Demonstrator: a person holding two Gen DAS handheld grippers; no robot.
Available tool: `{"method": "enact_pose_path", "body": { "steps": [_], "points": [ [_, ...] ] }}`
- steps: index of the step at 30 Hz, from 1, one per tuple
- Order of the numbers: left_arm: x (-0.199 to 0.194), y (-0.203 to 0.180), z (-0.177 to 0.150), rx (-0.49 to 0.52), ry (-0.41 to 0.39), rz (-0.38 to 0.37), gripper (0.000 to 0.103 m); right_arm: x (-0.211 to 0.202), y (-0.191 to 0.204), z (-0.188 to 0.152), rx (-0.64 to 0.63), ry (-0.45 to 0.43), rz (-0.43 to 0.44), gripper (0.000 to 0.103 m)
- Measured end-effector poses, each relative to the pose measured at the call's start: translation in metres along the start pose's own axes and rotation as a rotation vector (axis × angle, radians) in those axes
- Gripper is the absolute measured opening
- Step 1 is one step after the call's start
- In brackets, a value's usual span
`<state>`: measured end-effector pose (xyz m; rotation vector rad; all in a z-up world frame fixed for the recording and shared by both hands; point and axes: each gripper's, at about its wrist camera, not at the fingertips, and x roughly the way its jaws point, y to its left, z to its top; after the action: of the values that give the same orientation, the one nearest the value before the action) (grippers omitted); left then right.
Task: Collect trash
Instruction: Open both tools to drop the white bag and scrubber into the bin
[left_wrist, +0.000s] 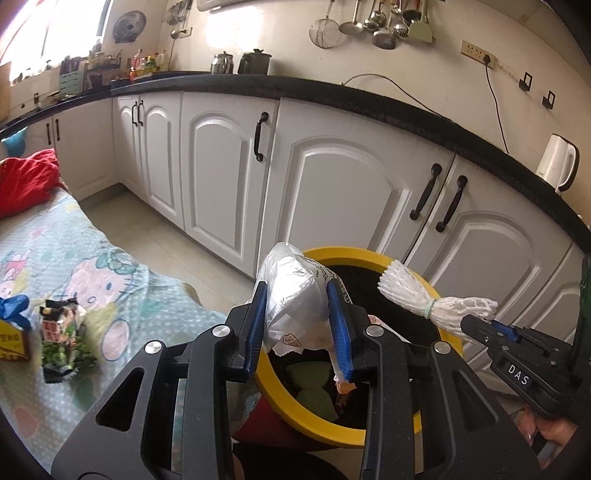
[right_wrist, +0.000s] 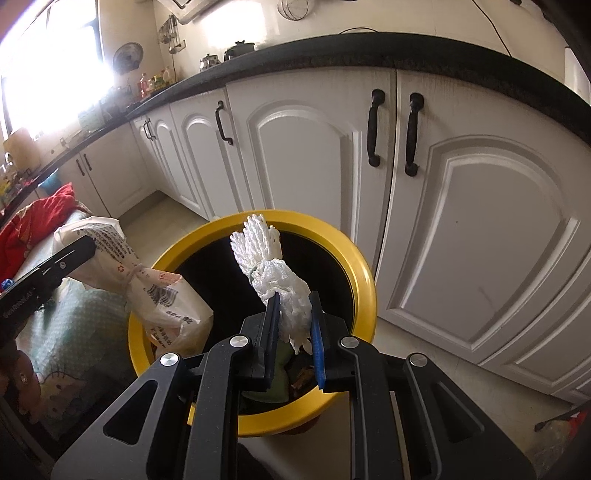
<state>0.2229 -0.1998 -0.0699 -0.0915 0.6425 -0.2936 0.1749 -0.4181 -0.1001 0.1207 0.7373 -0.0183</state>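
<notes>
A yellow-rimmed trash bin (left_wrist: 354, 254) (right_wrist: 364, 280) with a dark inside stands on the floor before white cabinets. My left gripper (left_wrist: 297, 291) is shut on a crumpled silvery-white plastic wrapper (left_wrist: 291, 291) (right_wrist: 162, 291), held over the bin's left rim. My right gripper (right_wrist: 294, 299) (left_wrist: 489, 321) is shut on a white foam net sleeve (right_wrist: 273, 273) (left_wrist: 410, 291) tied with a band, held over the bin's opening. Green and brown trash (left_wrist: 314, 384) lies at the bottom of the bin.
A table with a cartoon-print cloth (left_wrist: 110, 280) is at the left, holding a green snack packet (left_wrist: 62, 339), a yellow box (left_wrist: 11, 343) and a blue item (left_wrist: 14, 306). A red cloth (left_wrist: 26, 181) lies farther back. White cabinets (right_wrist: 443, 221) under a black countertop stand close behind the bin.
</notes>
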Motion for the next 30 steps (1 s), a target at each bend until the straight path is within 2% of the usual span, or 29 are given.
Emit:
{"method": "enact_pose_path", "body": {
  "steps": [23,25,27,30],
  "points": [
    [0.025,-0.005,-0.009,0.008,0.067,-0.002,0.027,0.02,0.0,-0.006,-0.005,0.064,-0.006,0.019],
    [0.026,-0.006,-0.009,0.008,0.069,-0.001,0.029,0.02,-0.001,-0.006,0.004,0.068,-0.002,0.021],
    [0.027,-0.005,-0.009,0.004,0.071,-0.001,0.03,0.02,-0.002,-0.006,0.012,0.07,-0.009,0.028],
    [0.028,-0.004,-0.01,0.001,0.073,0.001,0.036,0.019,-0.004,-0.006,0.023,0.065,-0.014,0.032]
  ]
}}
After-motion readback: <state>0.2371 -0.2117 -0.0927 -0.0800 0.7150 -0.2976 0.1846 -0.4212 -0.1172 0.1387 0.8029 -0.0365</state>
